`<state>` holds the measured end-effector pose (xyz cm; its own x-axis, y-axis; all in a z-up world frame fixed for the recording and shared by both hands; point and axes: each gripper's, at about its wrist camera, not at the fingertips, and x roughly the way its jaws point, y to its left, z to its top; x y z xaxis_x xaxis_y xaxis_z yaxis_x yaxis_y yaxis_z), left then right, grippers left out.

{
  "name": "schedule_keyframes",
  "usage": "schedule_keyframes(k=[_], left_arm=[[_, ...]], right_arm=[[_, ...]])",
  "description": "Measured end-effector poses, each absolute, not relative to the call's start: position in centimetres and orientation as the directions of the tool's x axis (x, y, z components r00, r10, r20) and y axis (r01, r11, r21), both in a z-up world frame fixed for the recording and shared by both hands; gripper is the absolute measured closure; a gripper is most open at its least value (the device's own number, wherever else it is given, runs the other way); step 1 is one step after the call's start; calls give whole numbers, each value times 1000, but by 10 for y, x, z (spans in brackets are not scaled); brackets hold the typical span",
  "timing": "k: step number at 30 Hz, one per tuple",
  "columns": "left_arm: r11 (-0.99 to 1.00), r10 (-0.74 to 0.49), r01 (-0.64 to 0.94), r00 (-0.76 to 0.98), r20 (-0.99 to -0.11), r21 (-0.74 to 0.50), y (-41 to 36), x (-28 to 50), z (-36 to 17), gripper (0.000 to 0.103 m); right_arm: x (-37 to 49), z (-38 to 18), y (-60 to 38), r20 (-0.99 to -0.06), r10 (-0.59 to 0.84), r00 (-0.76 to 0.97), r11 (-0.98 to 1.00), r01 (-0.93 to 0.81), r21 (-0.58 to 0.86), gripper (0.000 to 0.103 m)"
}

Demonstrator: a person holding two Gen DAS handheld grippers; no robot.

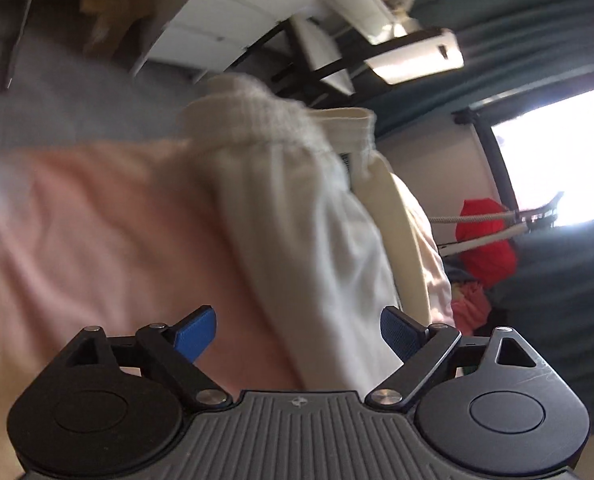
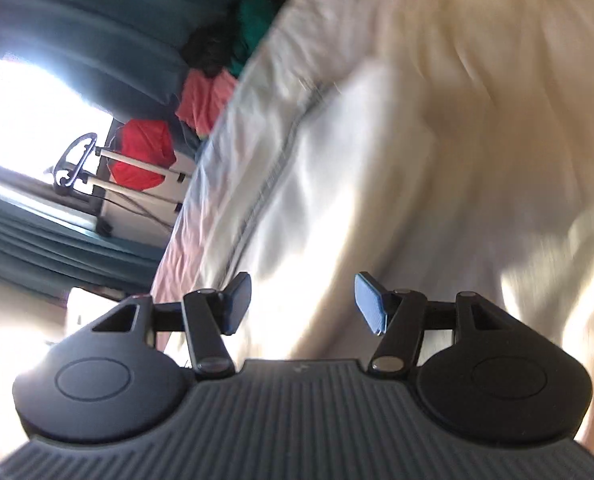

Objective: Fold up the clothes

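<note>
Now | cream garment (image 1: 297, 208) rumpled, blurred | left gripper (image 1: 299, 334) fingers wide, empty | right gripper (image 2: 303, 304) likewise

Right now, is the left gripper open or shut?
Open: the left gripper has its blue pads spread wide, with nothing pinched; the white garment lies beyond them.

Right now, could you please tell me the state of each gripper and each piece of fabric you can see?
Left gripper: open, nothing between its pads.
Right gripper: open, holding nothing.
White garment: lying loose and rumpled on the pink sheet, ribbed band at the far end, not gripped.
Pink sheet: spread out beneath the garment.
Red cloth: bunched up in the background.
</note>
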<state>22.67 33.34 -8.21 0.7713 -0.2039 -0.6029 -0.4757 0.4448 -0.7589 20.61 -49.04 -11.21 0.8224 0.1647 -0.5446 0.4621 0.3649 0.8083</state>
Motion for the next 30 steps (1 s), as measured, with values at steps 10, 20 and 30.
schedule_keyframes(k=[10,20,30], left_arm=[[403,-186,-413,837,-515,-817,342,261,-121,40],[482,-5,-506,815,-579,-716,329,268,-91,95],[579,2,-439,843,-537,-687,318,202,-7,96]], right_arm=[[251,-154,-469,-543,219,811,263,487,833,42],[264,-162,-506,-472,-17,881,255,461,850,90],[205,-128,-510,-443,22,896,304,416,857,92]])
